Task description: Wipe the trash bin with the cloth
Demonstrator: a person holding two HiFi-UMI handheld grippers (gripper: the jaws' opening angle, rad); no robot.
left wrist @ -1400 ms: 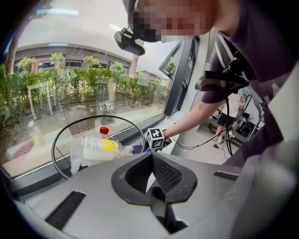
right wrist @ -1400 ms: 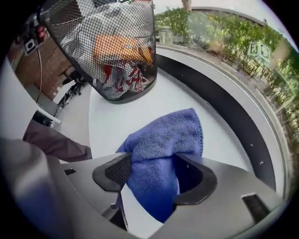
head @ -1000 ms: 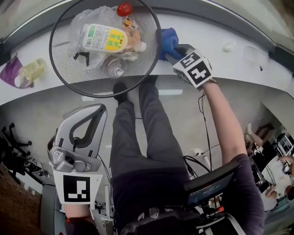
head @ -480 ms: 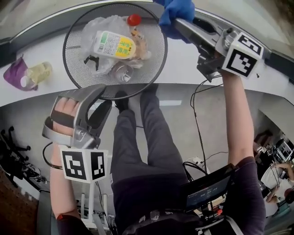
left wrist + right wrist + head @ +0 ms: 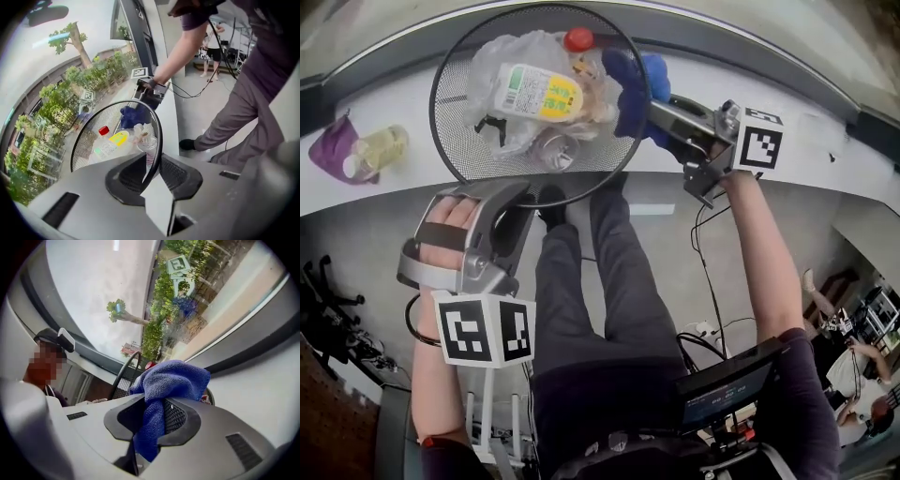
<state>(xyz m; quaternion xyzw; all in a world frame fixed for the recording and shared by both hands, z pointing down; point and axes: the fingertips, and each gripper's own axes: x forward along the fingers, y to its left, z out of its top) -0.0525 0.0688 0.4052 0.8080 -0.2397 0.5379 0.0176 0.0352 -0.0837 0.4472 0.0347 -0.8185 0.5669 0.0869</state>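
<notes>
Your left claw (image 5: 152,174), its jaws just closing, pinches the near rim of the round black wire-mesh trash bin (image 5: 450,141). The bin stands on the white worktop (image 5: 825,150). Your right claw (image 5: 151,423) is clamped on a bunched blue microfibre cloth (image 5: 171,378), which it holds at the bin's right-hand rim. Inside the bin, a yellow-labelled plastic bottle (image 5: 534,92) lies among crumpled clear plastic.

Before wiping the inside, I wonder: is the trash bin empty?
Not empty. The trash bin holds a labelled bottle, clear plastic and a red cap.
</notes>
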